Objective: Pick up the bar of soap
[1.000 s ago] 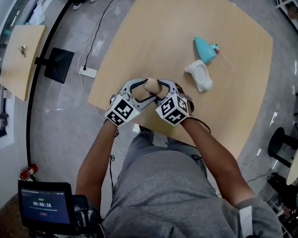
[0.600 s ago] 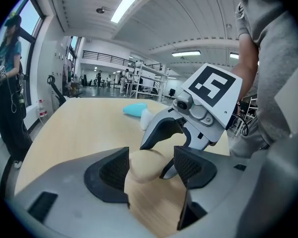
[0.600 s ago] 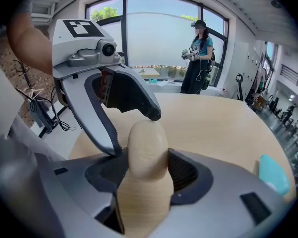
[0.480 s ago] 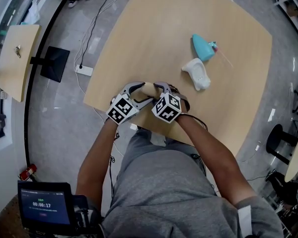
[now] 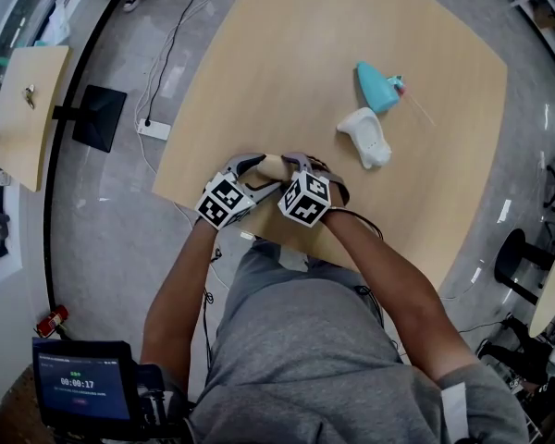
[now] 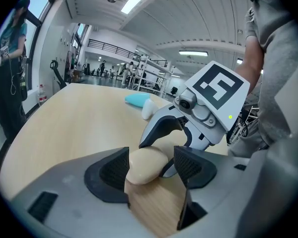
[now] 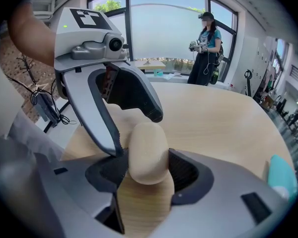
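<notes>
The beige bar of soap (image 5: 272, 163) is at the table's near edge, between both grippers. In the right gripper view the bar of soap (image 7: 148, 151) stands on end with both pads against it, just above the tabletop; my right gripper (image 7: 146, 166) is shut on it. From the opposite side my left gripper (image 6: 151, 166) reaches around the same bar of soap (image 6: 145, 164). Its left pad touches the bar. Its right pad stands a little off, with a finger of the right gripper in that gap. In the head view the left gripper (image 5: 261, 174) and right gripper (image 5: 292, 162) meet tip to tip.
A white holder (image 5: 366, 137) and a teal bottle (image 5: 377, 88) lie farther back on the right of the wooden table (image 5: 324, 44). The table's near edge is right below the grippers. A person with grippers (image 7: 205, 41) stands by the far window.
Both grippers and the soap have drifted slightly left and toward the table's near edge, staying together. The hold looks the same.
</notes>
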A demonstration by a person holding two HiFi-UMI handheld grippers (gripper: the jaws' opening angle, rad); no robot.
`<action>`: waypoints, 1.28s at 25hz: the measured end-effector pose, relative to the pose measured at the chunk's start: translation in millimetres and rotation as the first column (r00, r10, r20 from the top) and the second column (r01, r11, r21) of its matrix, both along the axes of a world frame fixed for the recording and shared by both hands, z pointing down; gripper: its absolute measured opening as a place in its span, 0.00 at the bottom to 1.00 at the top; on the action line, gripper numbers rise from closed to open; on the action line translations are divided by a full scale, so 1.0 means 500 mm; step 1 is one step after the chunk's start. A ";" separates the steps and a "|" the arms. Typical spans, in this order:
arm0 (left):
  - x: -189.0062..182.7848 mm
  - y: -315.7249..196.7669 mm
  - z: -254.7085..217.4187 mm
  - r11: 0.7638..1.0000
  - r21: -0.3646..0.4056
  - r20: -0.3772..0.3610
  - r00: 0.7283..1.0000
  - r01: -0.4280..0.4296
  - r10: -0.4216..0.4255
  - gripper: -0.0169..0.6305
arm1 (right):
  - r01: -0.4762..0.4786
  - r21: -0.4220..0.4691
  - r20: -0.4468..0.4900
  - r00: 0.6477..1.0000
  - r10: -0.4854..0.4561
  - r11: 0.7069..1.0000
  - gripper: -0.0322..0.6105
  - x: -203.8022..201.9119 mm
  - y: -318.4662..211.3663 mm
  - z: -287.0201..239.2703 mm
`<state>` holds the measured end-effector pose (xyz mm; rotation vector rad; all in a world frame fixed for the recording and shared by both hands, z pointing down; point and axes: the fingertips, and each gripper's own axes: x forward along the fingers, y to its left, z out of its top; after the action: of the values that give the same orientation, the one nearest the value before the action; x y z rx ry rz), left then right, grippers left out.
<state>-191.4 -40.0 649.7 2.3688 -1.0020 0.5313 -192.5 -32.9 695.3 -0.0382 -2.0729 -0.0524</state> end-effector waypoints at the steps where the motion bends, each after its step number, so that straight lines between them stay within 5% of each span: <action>1: 0.000 -0.001 0.000 1.000 -0.004 0.000 1.000 0.000 0.000 0.46 | 0.005 -0.003 -0.006 1.000 -0.005 1.000 0.44 0.000 0.001 0.002; 9: -0.012 0.030 0.014 1.000 -0.014 0.009 1.000 0.003 -0.003 0.46 | -0.009 0.012 0.033 0.999 0.009 1.000 0.43 0.012 -0.003 -0.014; 14: -0.046 0.035 -0.010 0.997 0.036 0.007 0.997 0.070 -0.071 0.45 | -0.120 0.068 0.099 0.989 0.113 0.990 0.43 0.048 -0.041 -0.061; 18: -0.074 0.026 -0.079 0.982 0.119 -0.041 0.989 0.145 -0.141 0.19 | -0.229 0.061 0.158 0.963 0.218 0.971 0.42 0.074 -0.053 -0.113; 20: -0.084 0.015 -0.120 0.970 0.160 -0.086 0.981 0.184 -0.172 0.05 | -0.274 0.048 0.192 0.946 0.260 0.961 0.25 0.085 -0.055 -0.138; 22: -0.087 0.001 -0.157 0.959 0.195 -0.130 0.974 0.206 -0.183 0.03 | -0.306 0.038 0.226 0.930 0.290 0.951 0.12 0.095 -0.059 -0.160; 32: -0.062 -0.023 -0.296 0.926 0.327 -0.210 0.970 0.187 -0.121 0.03 | -0.355 0.034 0.316 0.891 0.326 0.934 0.06 0.114 -0.076 -0.249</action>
<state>-222.2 -51.6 502.0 2.5507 -1.2659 0.0725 -135.3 -71.1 570.7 0.4165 -2.3555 0.0680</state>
